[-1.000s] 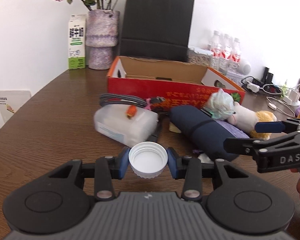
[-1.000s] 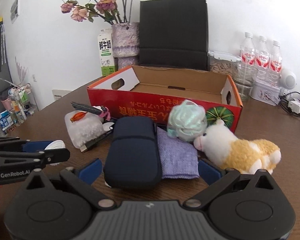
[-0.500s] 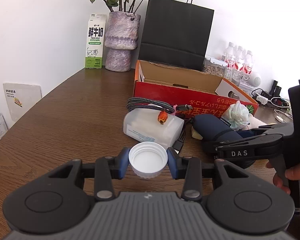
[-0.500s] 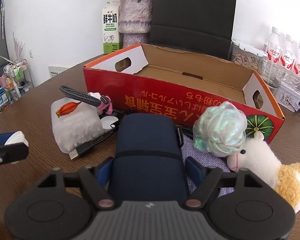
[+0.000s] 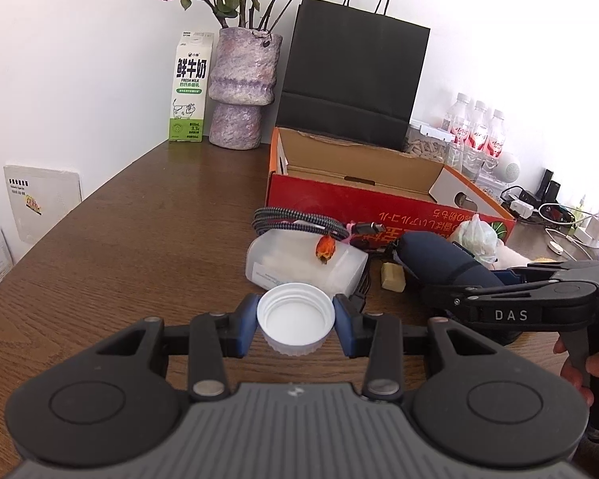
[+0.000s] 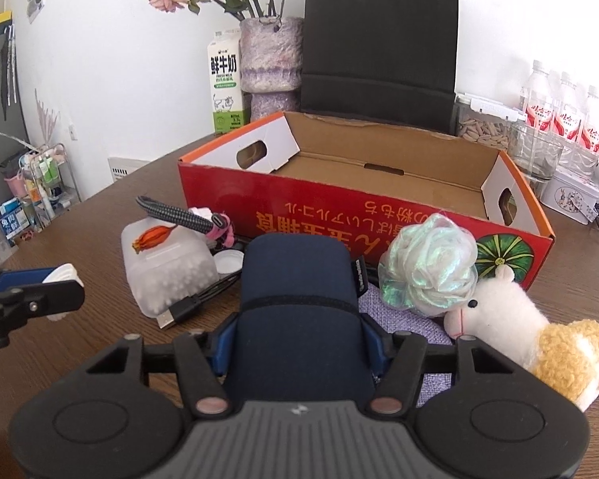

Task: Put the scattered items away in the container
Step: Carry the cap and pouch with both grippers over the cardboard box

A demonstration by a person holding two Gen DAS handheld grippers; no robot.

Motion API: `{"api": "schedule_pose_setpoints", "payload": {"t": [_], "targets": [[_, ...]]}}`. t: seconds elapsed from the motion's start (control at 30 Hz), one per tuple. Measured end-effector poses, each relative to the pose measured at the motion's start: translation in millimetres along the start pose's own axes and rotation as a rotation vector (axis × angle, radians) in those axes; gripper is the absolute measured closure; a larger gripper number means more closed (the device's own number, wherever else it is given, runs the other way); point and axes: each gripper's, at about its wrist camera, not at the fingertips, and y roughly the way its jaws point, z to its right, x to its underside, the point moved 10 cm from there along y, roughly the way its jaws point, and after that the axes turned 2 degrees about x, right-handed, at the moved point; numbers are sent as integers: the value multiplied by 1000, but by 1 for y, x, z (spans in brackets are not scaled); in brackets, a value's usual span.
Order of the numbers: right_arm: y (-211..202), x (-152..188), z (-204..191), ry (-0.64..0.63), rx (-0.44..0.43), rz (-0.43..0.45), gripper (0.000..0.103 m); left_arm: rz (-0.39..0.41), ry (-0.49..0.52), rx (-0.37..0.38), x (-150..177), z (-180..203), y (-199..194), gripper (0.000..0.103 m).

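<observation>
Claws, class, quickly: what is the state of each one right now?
Left claw: shut on the white cap.
Right claw: closing around the navy pouch, pads at its sides.

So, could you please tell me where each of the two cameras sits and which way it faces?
Left wrist: sits on the left gripper, looking along its jaws, shut on a white cap, towards the red box; the right gripper and a hand show at right.
Right wrist: sits on the right gripper, its jaws closing around a navy pouch, facing the same box; the left gripper shows at left.
Shared: box, pouch, milk carton, vase, black bag.
</observation>
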Motion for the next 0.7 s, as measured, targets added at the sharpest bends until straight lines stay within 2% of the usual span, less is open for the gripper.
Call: {"api": "schedule_pose_setpoints", "payload": {"t": [0.2, 0.4, 0.7], "targets": [[-22, -20, 2, 15, -29, 77, 43, 56, 9, 13, -26, 10, -3, 63], [-38, -58, 17, 45, -27, 185, 43, 149, 25, 24, -74, 26, 0, 63], [-22, -108, 53, 114, 16, 270, 43, 242, 12, 60, -141, 57, 37, 63]]}}
